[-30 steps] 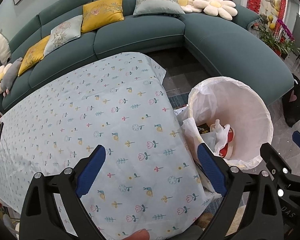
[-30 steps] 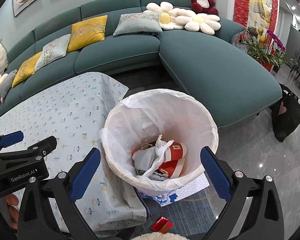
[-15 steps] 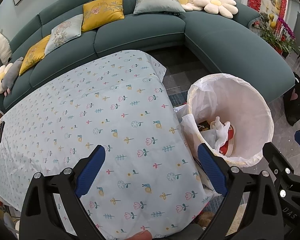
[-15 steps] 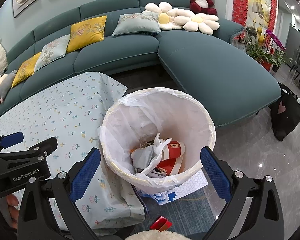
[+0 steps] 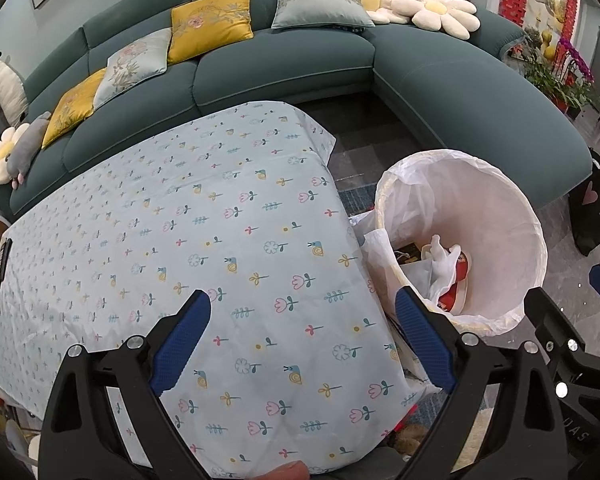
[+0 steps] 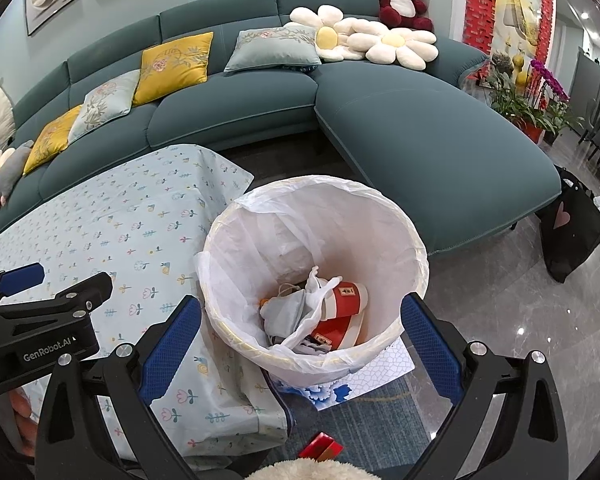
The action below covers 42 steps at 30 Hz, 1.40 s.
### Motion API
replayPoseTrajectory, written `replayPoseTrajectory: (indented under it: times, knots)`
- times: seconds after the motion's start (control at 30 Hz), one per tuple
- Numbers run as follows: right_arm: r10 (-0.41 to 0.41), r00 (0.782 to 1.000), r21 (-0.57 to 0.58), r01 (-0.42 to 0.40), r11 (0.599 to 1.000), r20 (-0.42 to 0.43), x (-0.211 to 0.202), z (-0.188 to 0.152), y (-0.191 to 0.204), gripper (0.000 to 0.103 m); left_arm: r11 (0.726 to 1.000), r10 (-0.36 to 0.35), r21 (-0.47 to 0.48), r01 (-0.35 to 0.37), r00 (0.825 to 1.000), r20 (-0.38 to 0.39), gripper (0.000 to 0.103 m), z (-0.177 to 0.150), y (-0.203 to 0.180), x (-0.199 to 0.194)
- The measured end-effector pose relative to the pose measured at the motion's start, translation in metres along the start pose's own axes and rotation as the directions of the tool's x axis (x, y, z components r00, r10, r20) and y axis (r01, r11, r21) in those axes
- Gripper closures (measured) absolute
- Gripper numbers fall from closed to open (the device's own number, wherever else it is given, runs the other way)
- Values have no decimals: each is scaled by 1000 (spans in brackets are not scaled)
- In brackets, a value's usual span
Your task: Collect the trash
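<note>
Left gripper (image 5: 302,332): jaws spread wide with nothing between them, held above the table.
Right gripper (image 6: 300,344): jaws spread wide, empty, held over the near rim of the bin.
Bin (image 6: 416,248): round, lined with a white plastic bag, standing on the floor just beside the table's corner; in the left wrist view (image 5: 532,236) it lies at 3 o'clock from the left gripper.
Trash (image 6: 340,300): red-and-white paper cups, a crumpled white plastic bag (image 6: 314,288) and grey wrappers lie at the bottom of the bin; from the left camera the cups (image 5: 458,286) show partly under the white bag.
Table (image 5: 172,220): covered with a pale blue cloth printed with small flowers and snails; the cloth hangs over the corner next to the bin.
Sofa (image 6: 420,128): teal, curved, at 12 o'clock behind table and bin, with yellow and grey cushions.
Floor item (image 6: 322,446): a small red packet on the rug at 6 o'clock, near the bottom edge; what it is I cannot tell.
</note>
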State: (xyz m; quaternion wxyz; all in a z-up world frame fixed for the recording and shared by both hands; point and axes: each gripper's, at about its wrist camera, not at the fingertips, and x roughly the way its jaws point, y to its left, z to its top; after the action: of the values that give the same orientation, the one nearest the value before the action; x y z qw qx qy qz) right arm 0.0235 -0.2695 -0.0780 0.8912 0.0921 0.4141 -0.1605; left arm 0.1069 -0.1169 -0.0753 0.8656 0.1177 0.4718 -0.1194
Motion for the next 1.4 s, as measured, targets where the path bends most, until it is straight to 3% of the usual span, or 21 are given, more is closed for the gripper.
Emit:
replayPoseTrajectory:
  times: [1.4]
  knots:
    - [3, 1000, -9, -3, 1000, -1, 0, 0, 3, 7, 999, 34, -3, -34, 999, 16, 14, 0, -4, -1]
